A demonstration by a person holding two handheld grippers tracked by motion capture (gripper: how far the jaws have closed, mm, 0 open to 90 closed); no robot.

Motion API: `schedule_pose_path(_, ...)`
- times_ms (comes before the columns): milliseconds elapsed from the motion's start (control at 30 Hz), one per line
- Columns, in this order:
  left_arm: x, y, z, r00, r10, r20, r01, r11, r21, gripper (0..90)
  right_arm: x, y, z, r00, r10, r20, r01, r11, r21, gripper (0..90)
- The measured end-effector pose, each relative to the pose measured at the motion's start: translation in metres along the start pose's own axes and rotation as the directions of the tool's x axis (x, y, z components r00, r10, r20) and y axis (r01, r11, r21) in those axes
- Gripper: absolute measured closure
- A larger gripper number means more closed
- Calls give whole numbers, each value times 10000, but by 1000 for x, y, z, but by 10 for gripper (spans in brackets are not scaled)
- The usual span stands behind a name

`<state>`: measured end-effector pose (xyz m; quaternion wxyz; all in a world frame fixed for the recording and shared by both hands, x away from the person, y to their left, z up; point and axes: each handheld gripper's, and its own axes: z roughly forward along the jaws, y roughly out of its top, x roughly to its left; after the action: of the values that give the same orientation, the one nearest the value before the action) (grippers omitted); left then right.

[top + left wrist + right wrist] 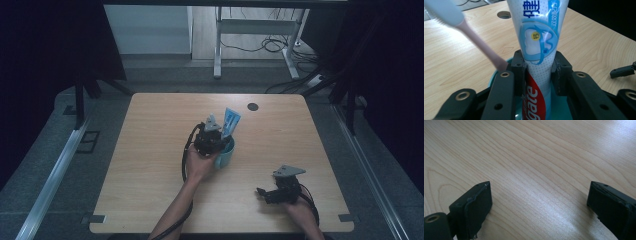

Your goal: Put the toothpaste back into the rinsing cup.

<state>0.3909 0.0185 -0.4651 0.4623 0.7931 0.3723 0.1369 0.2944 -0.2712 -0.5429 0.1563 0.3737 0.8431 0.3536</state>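
The left claw [540,72] stands over the teal cup [226,152], its jaws on either side of the toothpaste tube [539,45]; I cannot tell whether the pads pinch it or have just let go. The tube stands upright between them, its lower end already down inside the cup, so placing looks nearly done: release and withdrawal remain. Just beside the claw, a pink-handled toothbrush [477,42] leans in the same cup and could snag it. Well apart, the right claw [539,202] rests spread and empty on the tabletop [150,150].
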Motion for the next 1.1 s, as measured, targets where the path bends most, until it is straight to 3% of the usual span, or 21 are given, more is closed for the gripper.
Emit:
schedule_pose_path(200, 1, 1, 0, 9999, -89, 124, 89, 10000, 31, 643, 0, 0, 0, 10000, -1, 0, 1, 10000, 1, 56)
schedule_pose_path(367, 0, 5, -4, 10000, -47, 78, 47, 10000, -17, 540, 0, 0, 0, 10000, -2, 1, 2, 10000, -1, 55)
schedule_pose_path(667, -4, 4, -10, 9992, 406, -70, -404, 9987, 302, 377, 0, 0, 0, 10000, 2, 0, -2, 10000, 4, 55)
schedule_pose_path(1100, -4, 5, -25, 9995, 276, -130, -270, 9987, 423, 149, 0, 0, 0, 10000, 5, -2, -5, 10000, 5, 55)
